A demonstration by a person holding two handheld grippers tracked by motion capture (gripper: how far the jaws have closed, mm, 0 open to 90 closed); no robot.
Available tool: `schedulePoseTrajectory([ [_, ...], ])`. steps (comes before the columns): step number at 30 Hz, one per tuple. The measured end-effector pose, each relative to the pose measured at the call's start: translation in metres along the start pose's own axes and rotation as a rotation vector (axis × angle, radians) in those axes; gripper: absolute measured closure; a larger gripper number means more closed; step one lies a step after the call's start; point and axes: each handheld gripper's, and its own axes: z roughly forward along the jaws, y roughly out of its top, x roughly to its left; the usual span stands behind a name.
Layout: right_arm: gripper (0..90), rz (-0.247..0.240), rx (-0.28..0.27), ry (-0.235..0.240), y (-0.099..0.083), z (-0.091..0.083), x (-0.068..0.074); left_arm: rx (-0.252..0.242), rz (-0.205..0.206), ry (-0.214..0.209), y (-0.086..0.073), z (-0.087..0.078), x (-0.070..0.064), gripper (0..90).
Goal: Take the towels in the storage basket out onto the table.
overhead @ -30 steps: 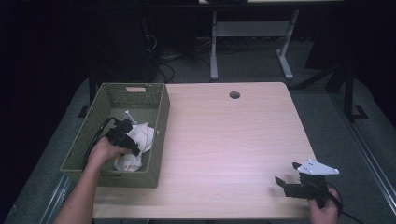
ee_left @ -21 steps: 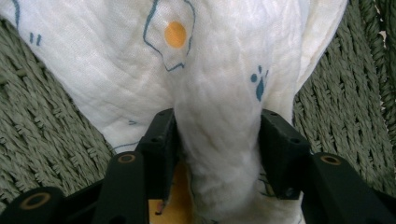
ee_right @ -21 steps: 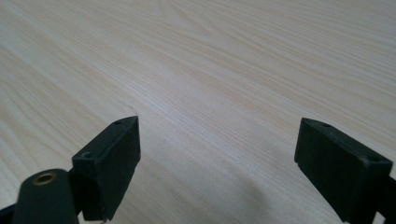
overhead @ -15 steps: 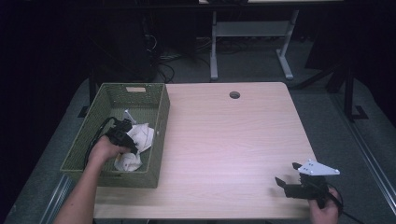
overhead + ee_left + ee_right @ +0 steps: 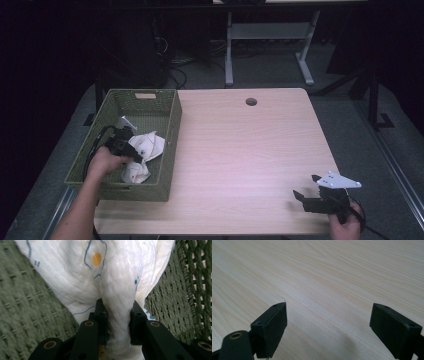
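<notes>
Here, the white cloth (image 5: 141,154) lies crumpled inside the green woven basket (image 5: 172,131), toward the basket's near right part, close to its right wall. The cloth is printed with small blue outlines and an orange dot, which the left gripper view resolves clearly (image 5: 100,277). The left gripper (image 5: 122,145) sits down in the basket with its jaws closed narrowly on a gathered fold of the cloth; in the left gripper view (image 5: 117,317) the fabric is pinched between both black jaws and bulges out above them. The basket weave (image 5: 30,305) appears on both sides of the cloth in that view. The person's left hand (image 5: 102,164) grips the tool from the near side, with the forearm entering over the basket's near left corner.

The basket stands on the left part of the wooden table (image 5: 250,150), its long side running near to far, with a handle slot in the far wall. A round cable hole (image 5: 251,102) is set in the table near the far edge.

The right gripper (image 5: 307,192) is at the near right corner of the table, well apart from the basket. Its jaws stand wide and hold nothing; the right gripper view (image 5: 328,327) shows bare wood grain (image 5: 337,277) between them. The right hand (image 5: 345,225) holds it from the near edge.
</notes>
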Motion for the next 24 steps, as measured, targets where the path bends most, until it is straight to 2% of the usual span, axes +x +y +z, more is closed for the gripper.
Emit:
schedulePoseTrajectory([
  [7, 14.0, -0.013, 0.008, -0.001, 0.001, 0.002, 0.001, -0.063, -0.027, -0.022, -0.008, -0.017, 0.007, 73.2],
  [12, 14.0, 0.000, 0.008, -0.006, 0.000, -0.001, 0.000, -0.118, -0.021, -0.054, -0.012, -0.032, 0.006, 73.2],
  [16, 13.9, -0.003, 0.007, -0.007, 0.001, -0.001, 0.001, -0.140, -0.019, -0.063, -0.012, -0.042, 0.005, 73.2],
  [20, 14.0, -0.008, 0.007, -0.007, 0.002, -0.001, 0.002, -0.165, -0.015, -0.091, -0.012, -0.049, 0.003, 73.2],
  [21, 14.0, -0.006, 0.005, -0.008, 0.002, -0.001, 0.001, -0.167, -0.011, -0.115, -0.012, -0.048, 0.003, 73.2],
  [24, 14.0, 0.000, 0.006, -0.006, 0.001, 0.000, -0.001, -0.165, -0.009, -0.126, -0.014, -0.047, 0.004, 73.1],
])
